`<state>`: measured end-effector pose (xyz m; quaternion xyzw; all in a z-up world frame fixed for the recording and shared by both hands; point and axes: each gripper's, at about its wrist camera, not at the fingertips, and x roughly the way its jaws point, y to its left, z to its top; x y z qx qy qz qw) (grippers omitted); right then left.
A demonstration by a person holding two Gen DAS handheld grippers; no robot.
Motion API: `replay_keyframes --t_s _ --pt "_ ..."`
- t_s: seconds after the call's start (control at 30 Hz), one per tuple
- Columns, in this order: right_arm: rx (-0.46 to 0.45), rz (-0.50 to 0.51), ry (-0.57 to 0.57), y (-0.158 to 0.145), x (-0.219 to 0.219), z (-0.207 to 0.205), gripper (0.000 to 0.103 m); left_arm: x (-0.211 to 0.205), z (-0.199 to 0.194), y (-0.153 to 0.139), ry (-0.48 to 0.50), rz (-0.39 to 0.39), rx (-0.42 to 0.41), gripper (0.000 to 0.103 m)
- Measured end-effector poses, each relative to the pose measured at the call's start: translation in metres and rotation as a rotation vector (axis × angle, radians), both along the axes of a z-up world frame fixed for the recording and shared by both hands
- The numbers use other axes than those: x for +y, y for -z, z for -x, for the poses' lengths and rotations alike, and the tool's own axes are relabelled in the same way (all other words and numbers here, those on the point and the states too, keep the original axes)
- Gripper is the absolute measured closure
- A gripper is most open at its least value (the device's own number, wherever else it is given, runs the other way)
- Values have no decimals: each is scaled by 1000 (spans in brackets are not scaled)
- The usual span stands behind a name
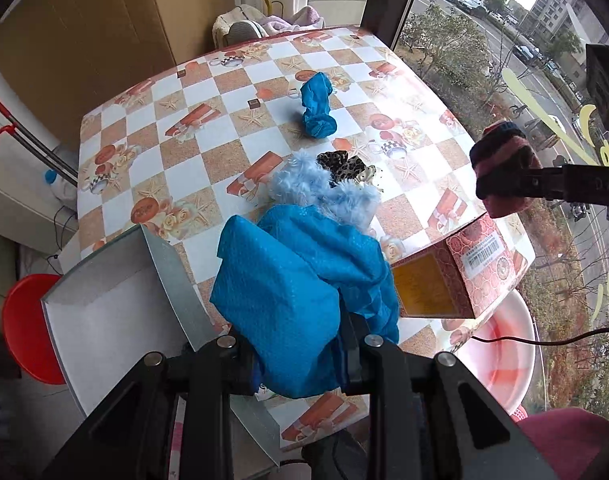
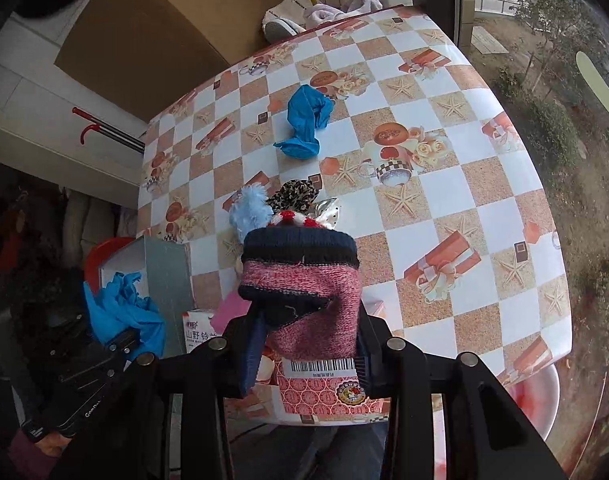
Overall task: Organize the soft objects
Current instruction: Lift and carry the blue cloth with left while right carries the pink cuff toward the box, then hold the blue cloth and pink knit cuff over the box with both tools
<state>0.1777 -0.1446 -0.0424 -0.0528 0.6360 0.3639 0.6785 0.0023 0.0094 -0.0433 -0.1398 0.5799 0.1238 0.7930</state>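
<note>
Left wrist view: your left gripper (image 1: 300, 344) points steeply down at the table, its jaws clamped on a bunched blue cloth (image 1: 296, 300) that billows up between the fingers and hides most of them. Just left of the gripper sits an open grey box (image 1: 116, 312), its white inside showing. Just right of it stands a pink patterned box (image 1: 476, 264) with a barcode label and a yellow inner face. Directly ahead of the gripper, past the held cloth, lies a fluffy pale blue item (image 1: 304, 184), touching a leopard-print hair tie (image 1: 338, 164). Farther ahead, well apart from these, a second blue cloth (image 1: 316, 106) lies twisted on the checked tablecloth (image 1: 208, 128). Off to the far right, your right gripper (image 1: 504, 184) hangs above the table edge with a knitted item in its jaws.

Right wrist view: your right gripper (image 2: 304, 332) also tilts down, its jaws closed on a pink and navy knitted sock (image 2: 304, 280) that stands up between the fingers. Right under the gripper is the pink patterned box (image 2: 324, 392), barcode label showing. To the left, your left gripper (image 2: 112, 344) holds the blue cloth (image 2: 120, 312) beside the grey box (image 2: 164, 268). Just ahead of the sock lie the pale blue fluffy item (image 2: 248, 212), the leopard-print hair tie (image 2: 296, 194) and a red and white knitted piece (image 2: 296, 218), close together. Farther ahead lies the second blue cloth (image 2: 304, 120).
</note>
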Motion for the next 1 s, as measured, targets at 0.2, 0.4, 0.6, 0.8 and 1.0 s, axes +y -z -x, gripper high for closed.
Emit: replay_keyframes --t_s 0.2,0.4,0.6,0.8,1.0 --pt "-9 -40 -115 -21 43 52 63 6 44 -18 -54 -17 -37 74" --pt "-27 -46 -271 -30 90 105 63 27 89 -24 -180 -36 -53 74" --pt "-48 -40 -414 -35 125 149 63 42 132 -20 -284 -73 -39 74" --pt "-52 -25 -524 -34 152 186 63 50 170 -15 -380 -86 -36 74" --pt "-71 -18 -618 -36 171 216 63 59 197 -12 -452 -87 -35 74"
